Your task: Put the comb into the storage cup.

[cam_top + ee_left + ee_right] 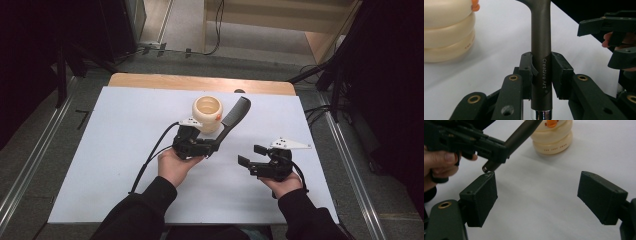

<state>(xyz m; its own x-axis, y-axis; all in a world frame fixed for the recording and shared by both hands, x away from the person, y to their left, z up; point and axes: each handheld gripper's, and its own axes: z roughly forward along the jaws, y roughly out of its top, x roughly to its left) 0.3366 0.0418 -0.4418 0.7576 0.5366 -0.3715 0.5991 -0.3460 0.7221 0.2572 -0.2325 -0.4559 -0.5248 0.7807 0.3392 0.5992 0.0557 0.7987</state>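
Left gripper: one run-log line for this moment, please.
left gripper: shut on comb handle | right gripper: open | cream pot: untouched

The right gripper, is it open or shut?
Open. The right gripper has its two jaws standing wide apart over the white table, with nothing between them.

A white sheet [115, 165] covers the surface, and a strip of bare wood [200, 82] shows along its far edge. Grey floor lies all round, with metal rails [30, 165] running down both sides. Black cables [217, 30] trail across the floor beyond the far edge, near a pale wooden step [280, 22]. Dark stands [62, 70] rise at the left and right.
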